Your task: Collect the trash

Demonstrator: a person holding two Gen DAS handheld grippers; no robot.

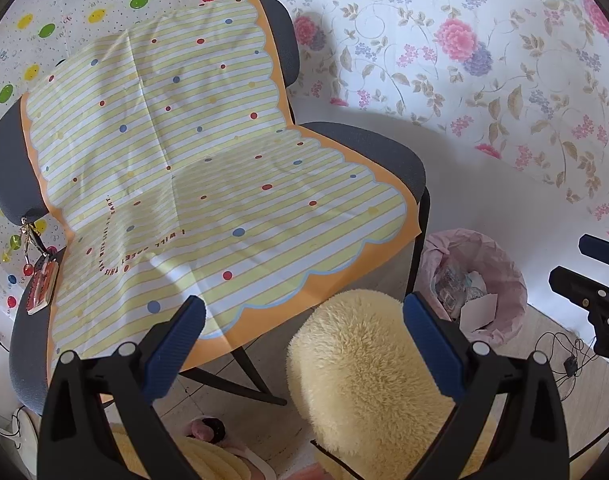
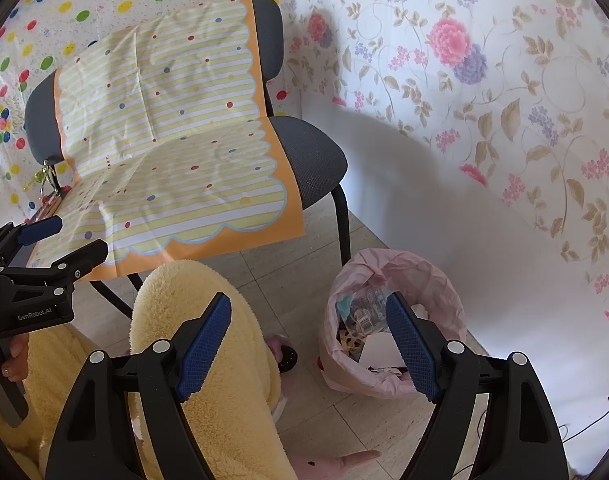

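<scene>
Both grippers, left gripper (image 1: 304, 336) and right gripper (image 2: 308, 340), stand spread and empty, so any remaining trash must first be found, then dropped well inside the pink-lined round waste bin (image 2: 420, 264).

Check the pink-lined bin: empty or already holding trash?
Holding trash. The pink-lined bin stands upright on the floor beside the chair, with wrappers and white paper visible inside.

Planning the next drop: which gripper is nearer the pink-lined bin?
Right. The right gripper hovers beside the bin; the left gripper sits further off, toward the chair.
</scene>
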